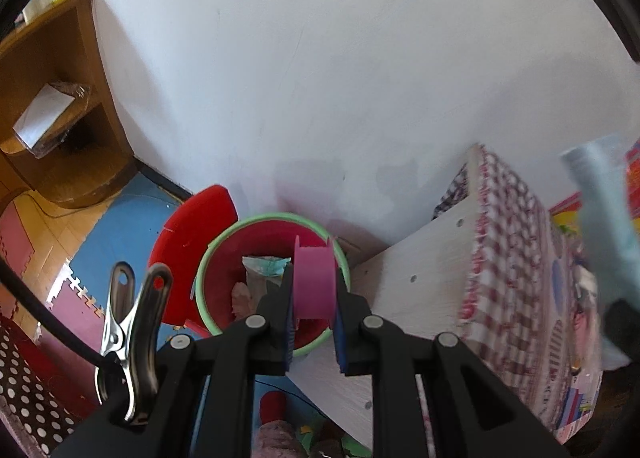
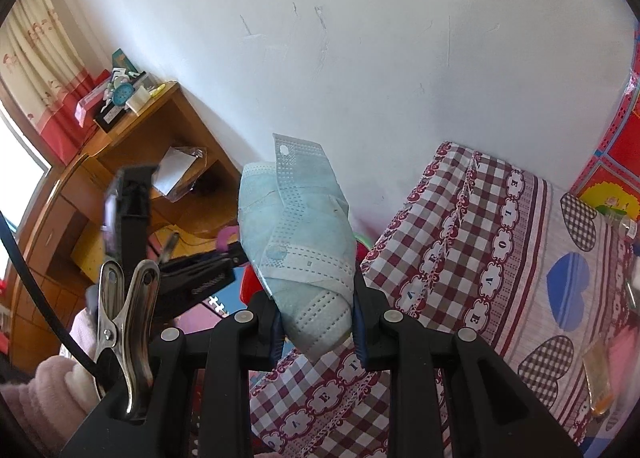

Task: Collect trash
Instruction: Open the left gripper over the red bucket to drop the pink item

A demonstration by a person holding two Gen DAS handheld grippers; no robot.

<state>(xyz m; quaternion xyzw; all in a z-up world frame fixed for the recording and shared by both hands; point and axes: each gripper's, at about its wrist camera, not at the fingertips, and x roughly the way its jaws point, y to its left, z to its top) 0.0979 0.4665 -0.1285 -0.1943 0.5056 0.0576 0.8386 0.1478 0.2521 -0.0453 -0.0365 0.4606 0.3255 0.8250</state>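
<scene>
Tablecloth (image 2: 500,250) lettering — "LOVE", repeated.

The pink spool (image 1: 314,282) pinched in the left hand-held gripper (image 1: 313,298) covers part of the red bin's (image 1: 216,282) inside, so the scraps of trash (image 1: 262,270) in it show only in part. At the right edge of the left wrist view, the pale blue face mask (image 1: 600,194) is smeared by blur. From the right wrist view, the mask (image 2: 298,242) hides most of the bin, and the left hand-held gripper (image 2: 224,246) is blurred. The small things on top of the wooden shelf (image 2: 120,92) are too small to tell.
</scene>
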